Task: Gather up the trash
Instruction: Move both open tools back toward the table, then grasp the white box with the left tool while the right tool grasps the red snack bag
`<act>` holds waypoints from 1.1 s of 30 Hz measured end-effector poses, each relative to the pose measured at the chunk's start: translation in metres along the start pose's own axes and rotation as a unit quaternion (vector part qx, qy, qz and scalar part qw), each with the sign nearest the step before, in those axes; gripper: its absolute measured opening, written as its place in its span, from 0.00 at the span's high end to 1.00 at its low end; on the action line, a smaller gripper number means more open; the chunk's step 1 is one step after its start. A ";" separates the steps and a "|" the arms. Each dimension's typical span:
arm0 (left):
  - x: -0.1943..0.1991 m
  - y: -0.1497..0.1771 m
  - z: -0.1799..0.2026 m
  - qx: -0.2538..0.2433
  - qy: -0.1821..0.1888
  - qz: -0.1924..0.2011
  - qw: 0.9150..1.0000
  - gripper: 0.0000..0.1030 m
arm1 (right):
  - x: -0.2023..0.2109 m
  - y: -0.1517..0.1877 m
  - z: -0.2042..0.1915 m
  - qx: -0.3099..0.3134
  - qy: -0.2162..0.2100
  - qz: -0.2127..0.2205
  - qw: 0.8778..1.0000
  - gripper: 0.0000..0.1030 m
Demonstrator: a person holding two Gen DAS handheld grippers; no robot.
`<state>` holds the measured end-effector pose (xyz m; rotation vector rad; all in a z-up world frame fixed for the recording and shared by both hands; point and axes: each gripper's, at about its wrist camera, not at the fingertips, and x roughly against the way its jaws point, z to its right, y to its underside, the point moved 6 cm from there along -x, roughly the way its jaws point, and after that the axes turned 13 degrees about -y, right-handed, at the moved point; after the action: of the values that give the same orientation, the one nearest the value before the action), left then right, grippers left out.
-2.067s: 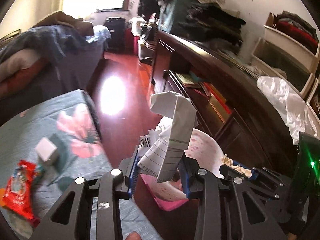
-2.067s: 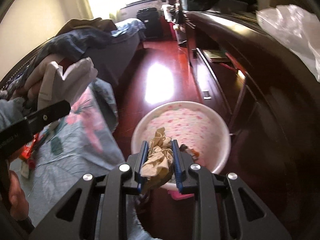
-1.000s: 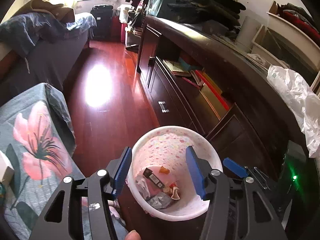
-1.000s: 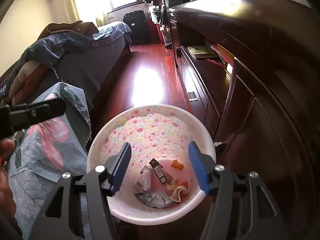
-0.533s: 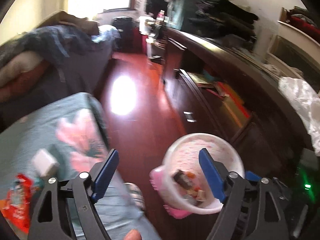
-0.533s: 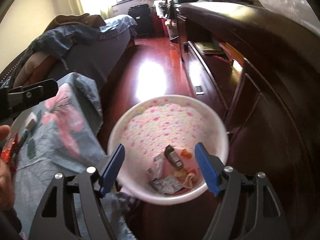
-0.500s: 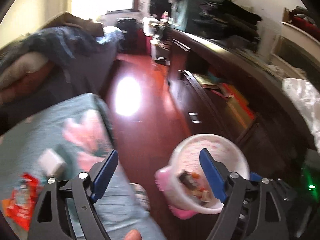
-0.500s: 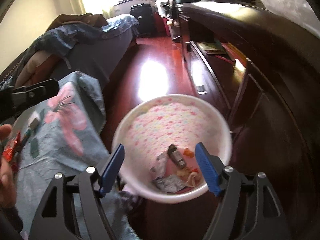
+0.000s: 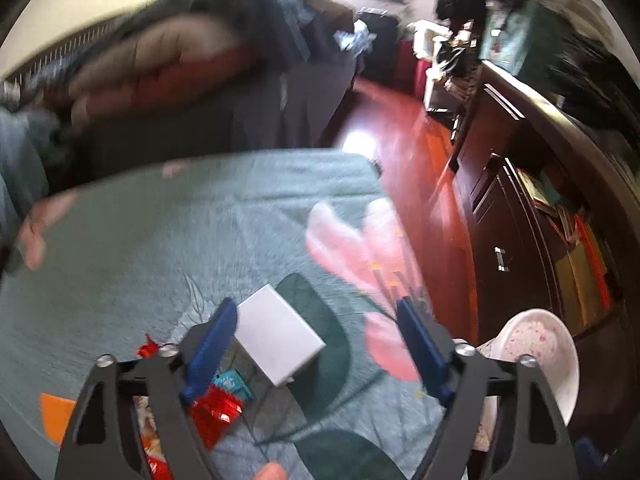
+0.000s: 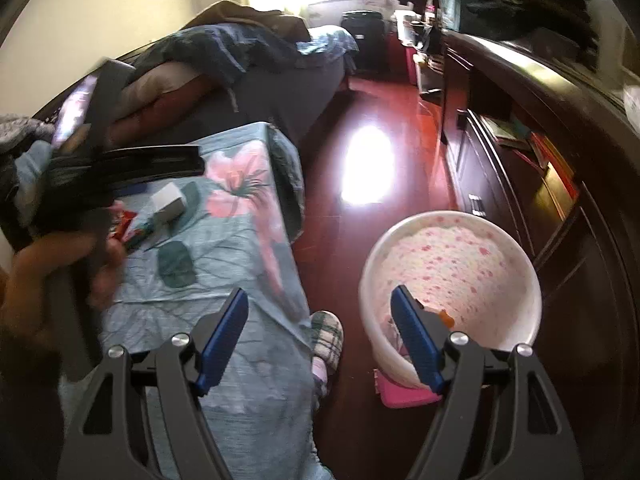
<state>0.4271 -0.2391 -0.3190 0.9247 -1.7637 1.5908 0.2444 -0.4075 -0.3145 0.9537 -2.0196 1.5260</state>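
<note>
My left gripper is open and empty, low over the table's teal floral cloth. A small white box lies between its fingers, nearer the left one. Red snack wrappers and a teal packet lie by the left finger. My right gripper is open and empty, above the table edge and the floor. The flowered white trash bin stands on the floor at its right finger, with some trash in it. The bin also shows in the left wrist view. The white box also shows in the right wrist view.
A dark wooden cabinet with drawers and shelves runs along the right. A bed with piled bedding lies behind the table. Shiny red floor runs between them. A slippered foot is by the bin. An orange scrap lies at the table's left.
Both grippers let go of their paper trash into the bin and swung left. The left one now hovers over the white box and wrappers on the table.
</note>
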 end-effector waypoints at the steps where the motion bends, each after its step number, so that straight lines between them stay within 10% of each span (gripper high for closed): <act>1: 0.000 -0.001 -0.001 0.000 -0.005 0.009 1.000 0.25 | -0.001 -0.001 -0.003 0.003 -0.002 -0.001 1.000 0.27; 8: -0.019 0.004 -0.008 -0.004 -0.023 -0.016 1.000 0.27 | -0.005 -0.003 -0.015 0.011 -0.009 -0.006 1.000 0.27; 16: -0.018 0.007 -0.021 0.001 -0.023 -0.003 1.000 0.55 | -0.006 -0.005 -0.035 0.026 -0.024 -0.007 0.999 0.27; 33: 0.063 0.003 -0.127 0.057 -0.011 0.070 0.996 0.56 | -0.039 -0.002 -0.131 0.084 -0.095 -0.037 0.991 0.27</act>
<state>0.3843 -0.1199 -0.2550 0.8913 -1.8038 1.7928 0.2636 -0.2729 -0.3009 1.2712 -1.9791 1.6398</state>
